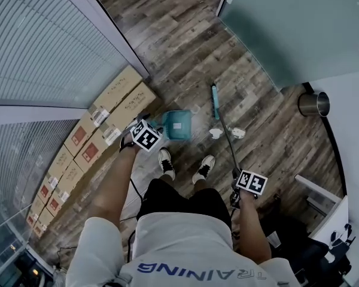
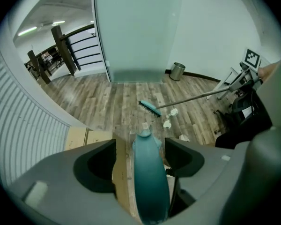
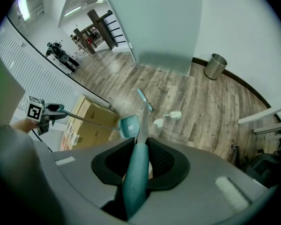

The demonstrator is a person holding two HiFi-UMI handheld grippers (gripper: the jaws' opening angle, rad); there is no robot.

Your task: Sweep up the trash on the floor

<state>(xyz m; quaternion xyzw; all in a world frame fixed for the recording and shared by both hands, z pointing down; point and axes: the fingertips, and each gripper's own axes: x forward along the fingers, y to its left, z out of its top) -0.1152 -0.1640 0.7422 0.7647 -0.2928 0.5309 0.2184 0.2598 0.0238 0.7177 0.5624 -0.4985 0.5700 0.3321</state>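
Left gripper view: my left gripper (image 2: pixel 140 144) released, jaws wide around dustpan handle (image 2: pixel 150 182); my right gripper (image 3: pixel 139 146) clenched on broom handle (image 3: pixel 133 182); trash (image 2: pixel 167 123) near brush (image 2: pixel 150 108).

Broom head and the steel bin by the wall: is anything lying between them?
Nothing. The head view shows only bare wood floor between the broom head and the steel bin. The paper scraps lie off that line, nearer the person.

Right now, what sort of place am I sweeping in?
Likely an office interior: a frosted glass partition, a row of brown cardboard boxes, and a cylindrical steel waste bin.
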